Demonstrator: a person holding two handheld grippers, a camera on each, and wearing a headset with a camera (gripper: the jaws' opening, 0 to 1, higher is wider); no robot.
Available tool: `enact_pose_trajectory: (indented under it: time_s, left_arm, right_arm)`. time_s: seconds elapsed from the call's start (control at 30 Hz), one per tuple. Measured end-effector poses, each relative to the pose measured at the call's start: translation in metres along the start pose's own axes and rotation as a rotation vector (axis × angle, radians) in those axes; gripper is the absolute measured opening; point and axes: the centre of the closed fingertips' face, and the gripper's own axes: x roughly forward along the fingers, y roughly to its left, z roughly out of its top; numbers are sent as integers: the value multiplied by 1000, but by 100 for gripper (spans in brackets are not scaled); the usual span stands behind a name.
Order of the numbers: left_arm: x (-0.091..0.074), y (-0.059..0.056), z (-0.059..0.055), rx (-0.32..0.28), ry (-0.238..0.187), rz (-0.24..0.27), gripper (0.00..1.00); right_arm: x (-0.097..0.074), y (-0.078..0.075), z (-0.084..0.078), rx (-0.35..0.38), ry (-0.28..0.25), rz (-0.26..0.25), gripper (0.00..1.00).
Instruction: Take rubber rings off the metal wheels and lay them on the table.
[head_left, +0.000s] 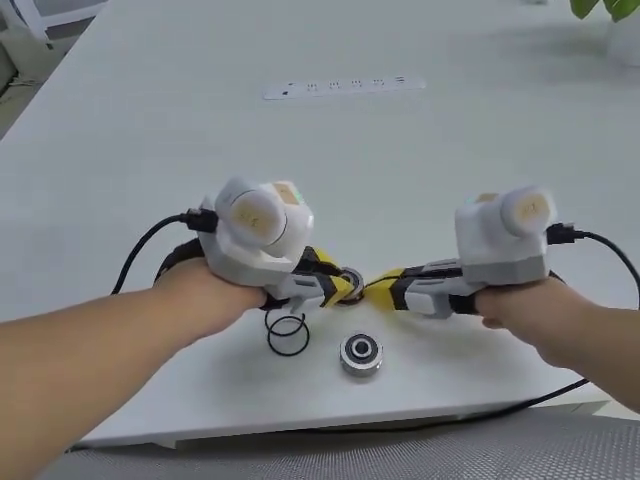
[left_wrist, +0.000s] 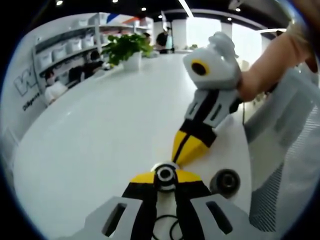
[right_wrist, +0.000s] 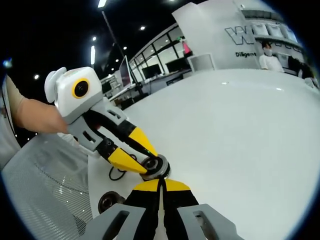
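Landmark: the held wheel (head_left: 350, 283), positioned near the front edge of the table (head_left: 450, 150) between the two grippers. Whether it is raised clear of the surface cannot be told. Nearest the camera, a loose wheel (head_left: 360, 354) lies flat on the table just in front of the held wheel and apart from it. Black rings (head_left: 287, 333), seen as overlapping loops, lie on the table to the front left of the held wheel, beside the loose wheel but not touching it. The left gripper (head_left: 340, 288) reaches the held wheel from its left. Its jaws are clamped on the wheel, one on each side, with the hub facing the left gripper view. The right gripper (head_left: 378, 282) comes in from the right of the held wheel. Its jaws are pressed together, with the tips at the wheel's rim. Whether a ring is pinched between them cannot be told. Well beyond the held wheel, a power strip (head_left: 345, 87) sits flat in the table top. Farther still, to the right, there is a plant (head_left: 605, 8).
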Motion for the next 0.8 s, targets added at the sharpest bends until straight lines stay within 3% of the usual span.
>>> enact_pose_trajectory:
  time_s: [0.27,0.43,0.6,0.8]
  left_arm:
    - [0,0,0,7,5,0,13]
    - [0,0,0,0,5,4,13]
    - [0,0,0,-3,4,5,13]
    - [-1,0,-1,-8,5,7,13]
  right_arm:
    - [-2,3,1,18,-13,0,0]
    - [0,1,-1,-138,7,-23,0]
    - [-1,-1,1,-208,2,-45,3]
    - [0,4,-1,-214,10,-20,2]
